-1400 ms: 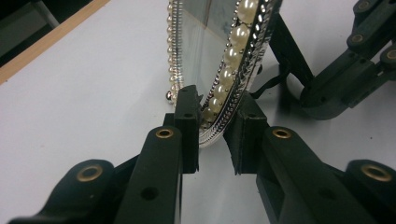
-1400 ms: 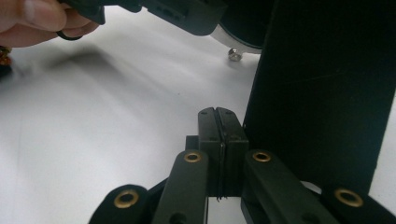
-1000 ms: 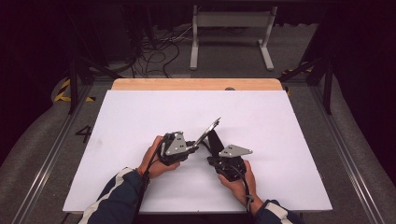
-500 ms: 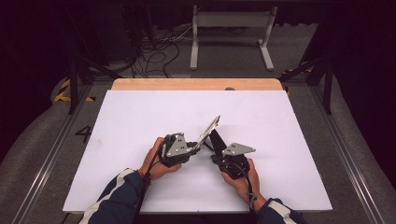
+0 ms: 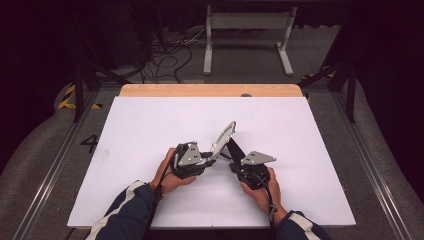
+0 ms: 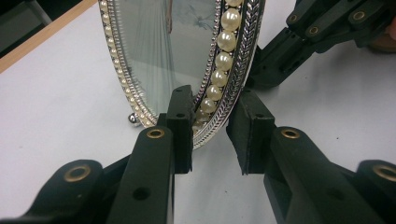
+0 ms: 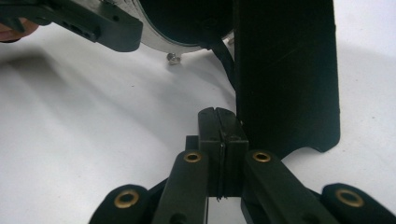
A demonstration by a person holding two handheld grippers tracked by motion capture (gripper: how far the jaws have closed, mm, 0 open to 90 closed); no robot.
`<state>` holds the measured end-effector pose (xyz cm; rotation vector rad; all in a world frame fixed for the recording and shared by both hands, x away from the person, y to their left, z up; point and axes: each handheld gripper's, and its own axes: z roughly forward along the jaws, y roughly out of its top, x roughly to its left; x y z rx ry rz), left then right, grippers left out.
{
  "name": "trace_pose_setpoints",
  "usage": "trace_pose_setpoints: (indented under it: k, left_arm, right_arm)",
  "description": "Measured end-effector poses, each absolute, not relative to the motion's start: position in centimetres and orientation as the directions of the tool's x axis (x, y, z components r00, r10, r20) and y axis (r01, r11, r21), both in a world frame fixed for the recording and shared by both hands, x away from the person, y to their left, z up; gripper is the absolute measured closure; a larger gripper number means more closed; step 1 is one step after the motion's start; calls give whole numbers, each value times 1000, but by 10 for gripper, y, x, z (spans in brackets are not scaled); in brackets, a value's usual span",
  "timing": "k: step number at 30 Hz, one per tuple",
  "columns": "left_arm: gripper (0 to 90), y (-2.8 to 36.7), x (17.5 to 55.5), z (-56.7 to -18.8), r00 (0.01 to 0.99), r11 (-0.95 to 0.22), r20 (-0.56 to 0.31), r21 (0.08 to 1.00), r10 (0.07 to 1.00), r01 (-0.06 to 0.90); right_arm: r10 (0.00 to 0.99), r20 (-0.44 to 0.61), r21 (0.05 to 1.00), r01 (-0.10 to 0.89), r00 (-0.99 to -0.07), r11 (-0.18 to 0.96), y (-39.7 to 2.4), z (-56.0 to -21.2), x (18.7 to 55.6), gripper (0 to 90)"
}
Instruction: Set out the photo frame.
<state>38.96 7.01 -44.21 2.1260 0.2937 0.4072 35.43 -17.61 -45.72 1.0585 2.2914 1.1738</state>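
An oval silver picture frame with a pearl border stands tilted on the white table, propped on its black back stand. My left gripper straddles the frame's lower rim. Its jaws have just been opening: the rim lies between the pads, with a gap at the right pad. In the high view the left gripper reaches in from the left. My right gripper is shut with nothing visible between its pads, just left of the stand's lower edge; from above, the right gripper sits behind the frame.
The white table top has a wooden strip along its far edge. Beyond it on the floor are a metal stand and loose cables. Both forearms come in from the near edge.
The right hand has shifted slightly to the right. The frame and the left hand stay where they were.
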Motion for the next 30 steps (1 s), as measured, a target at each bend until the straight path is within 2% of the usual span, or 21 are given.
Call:
trace_pose_setpoints:
  k: [30]
  left_arm:
    - [698,60,386,-442,931,-532,135,844,338,71]
  right_arm:
    - [790,45,807,488,-611,332,-191,-458,366,900]
